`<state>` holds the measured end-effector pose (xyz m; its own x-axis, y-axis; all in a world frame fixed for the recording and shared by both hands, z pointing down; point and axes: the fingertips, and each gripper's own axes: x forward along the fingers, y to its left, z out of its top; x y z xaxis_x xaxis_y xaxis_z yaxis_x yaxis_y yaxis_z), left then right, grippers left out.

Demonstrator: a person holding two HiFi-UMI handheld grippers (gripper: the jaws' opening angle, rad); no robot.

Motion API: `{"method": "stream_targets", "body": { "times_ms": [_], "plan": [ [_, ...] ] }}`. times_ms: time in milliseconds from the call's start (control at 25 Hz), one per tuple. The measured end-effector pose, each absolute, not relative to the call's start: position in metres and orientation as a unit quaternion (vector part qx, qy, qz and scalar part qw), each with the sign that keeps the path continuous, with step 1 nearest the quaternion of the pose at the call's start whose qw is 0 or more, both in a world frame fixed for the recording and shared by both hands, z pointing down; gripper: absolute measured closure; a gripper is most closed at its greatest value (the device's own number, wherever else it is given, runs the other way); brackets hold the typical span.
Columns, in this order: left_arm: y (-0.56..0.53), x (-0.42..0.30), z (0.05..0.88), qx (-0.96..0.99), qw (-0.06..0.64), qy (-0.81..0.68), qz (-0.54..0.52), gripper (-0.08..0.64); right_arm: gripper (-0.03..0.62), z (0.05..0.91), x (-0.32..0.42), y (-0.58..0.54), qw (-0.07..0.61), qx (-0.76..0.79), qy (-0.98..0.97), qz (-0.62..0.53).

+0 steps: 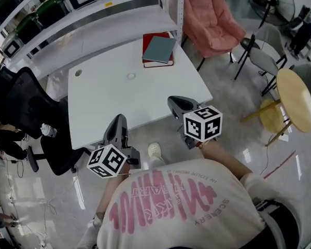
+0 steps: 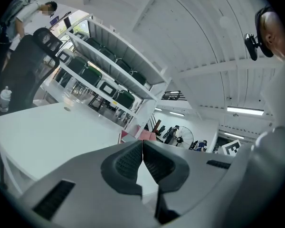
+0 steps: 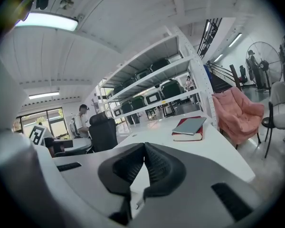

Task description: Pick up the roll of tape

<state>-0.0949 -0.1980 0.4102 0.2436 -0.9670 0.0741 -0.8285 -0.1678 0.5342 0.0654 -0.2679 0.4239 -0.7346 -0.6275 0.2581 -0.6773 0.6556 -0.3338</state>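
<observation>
Left gripper [image 2: 142, 146] and right gripper [image 3: 144, 148] both hold jaws together, empty, short of the tabletop's [image 1: 103, 105] near edge. The roll of tape [image 1: 131, 76] lies well apart, toward the far edge. Risk: unopened jaws would shove the small pale ring; confusion with the cable hole [image 1: 78, 72] is possible.

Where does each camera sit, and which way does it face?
Head view: person's head, steeply down at table; left gripper, right gripper, shirt show.
Left gripper view: on that gripper, along its shut jaws toward shelves.
Right gripper view: on that gripper, along its shut jaws toward books.
Shared: books, head and right gripper views.
</observation>
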Motion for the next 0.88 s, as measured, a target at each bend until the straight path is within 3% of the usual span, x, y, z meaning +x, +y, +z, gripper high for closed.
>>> {"method": "stream_targets", "body": {
  "times_ms": [880],
  "plan": [
    [-0.443, -0.247, 0.444, 0.726, 0.272, -0.618, -0.131, 0.535, 0.577, 0.477, -0.082, -0.521, 0.108, 0.338, -0.899, 0.255]
  ]
}}
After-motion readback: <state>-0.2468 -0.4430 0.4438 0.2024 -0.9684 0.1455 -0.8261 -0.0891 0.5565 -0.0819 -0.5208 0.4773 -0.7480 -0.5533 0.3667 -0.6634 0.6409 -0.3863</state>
